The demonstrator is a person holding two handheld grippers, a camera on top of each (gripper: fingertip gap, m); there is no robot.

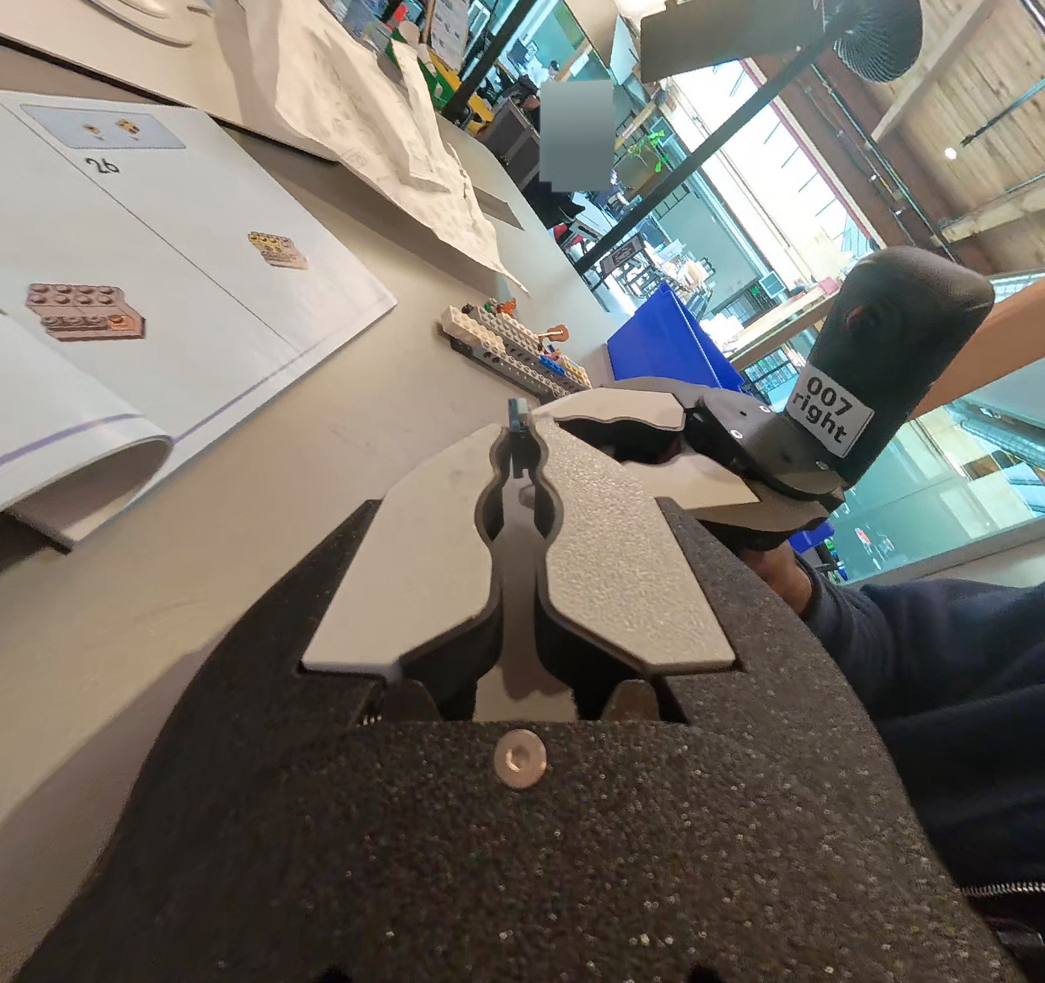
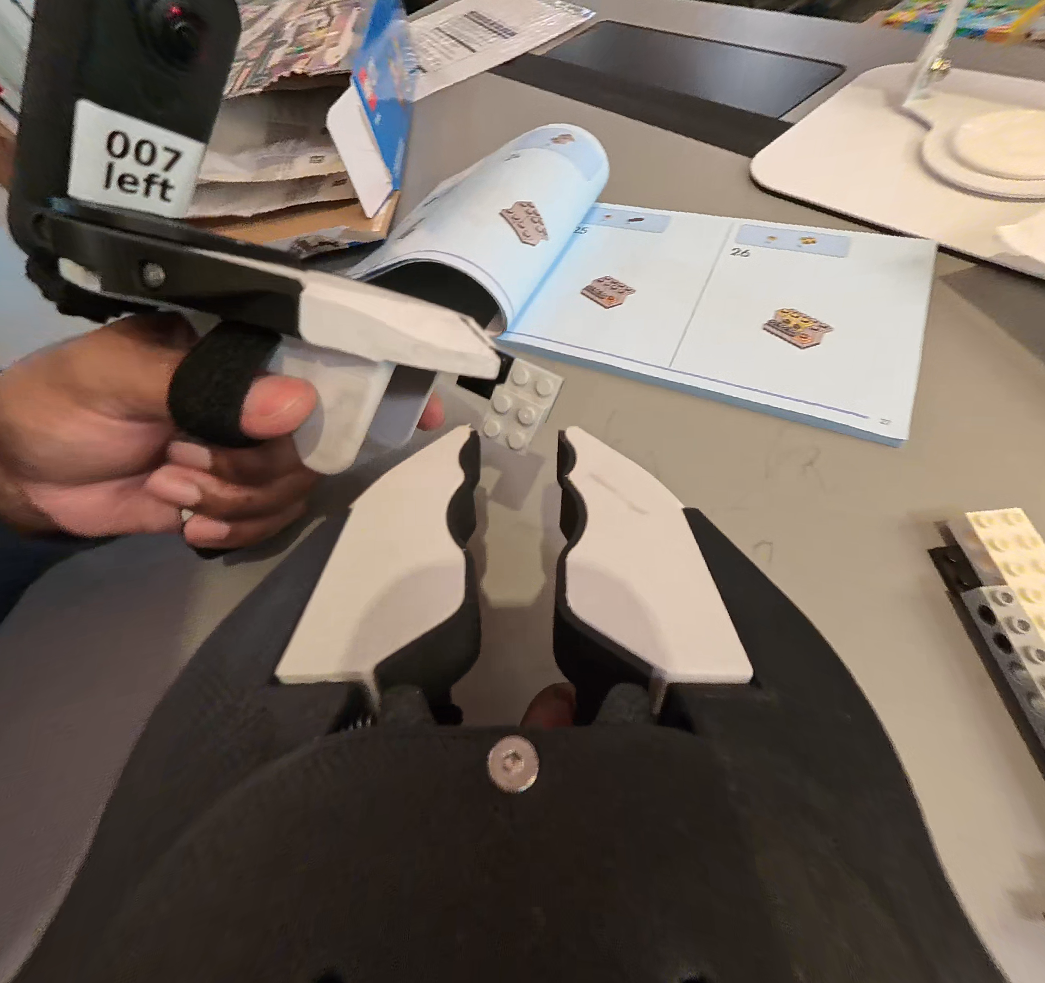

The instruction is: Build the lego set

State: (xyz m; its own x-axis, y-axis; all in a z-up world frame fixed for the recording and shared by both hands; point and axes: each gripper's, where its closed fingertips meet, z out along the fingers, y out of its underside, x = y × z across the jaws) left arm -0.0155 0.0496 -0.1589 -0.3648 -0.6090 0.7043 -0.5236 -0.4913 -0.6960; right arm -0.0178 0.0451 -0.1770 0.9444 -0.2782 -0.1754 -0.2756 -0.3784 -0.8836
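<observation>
Holding a small grey studded plate point(image 2: 523, 410) edge-on in our left gripper point(image 1: 517, 435), we keep its fingers pinched on one end, so the plate sticks out over the grey table point(image 2: 707, 481) with its studs facing our right gripper point(image 2: 517, 438). That one stands spread, its fingertips point(image 2: 577, 441) either side of the plate's free end without pressing on it. To handle the plate well from here, we judge the left grip should stay firm and level, and the right fingers should meet the plate squarely on its edges, not its corner, or it may twist loose.

An open instruction booklet point(image 2: 735, 322) lies just beyond the plate. A long built row of bricks point(image 1: 509, 345) sits off to our right, near a blue bin point(image 1: 667, 339). Torn packaging and a box point(image 2: 379, 107) pile up behind the left hand point(image 2: 113, 435), and a white stand base point(image 2: 905, 164) rests farther back. Nothing lies between the two grippers but the plate itself.
</observation>
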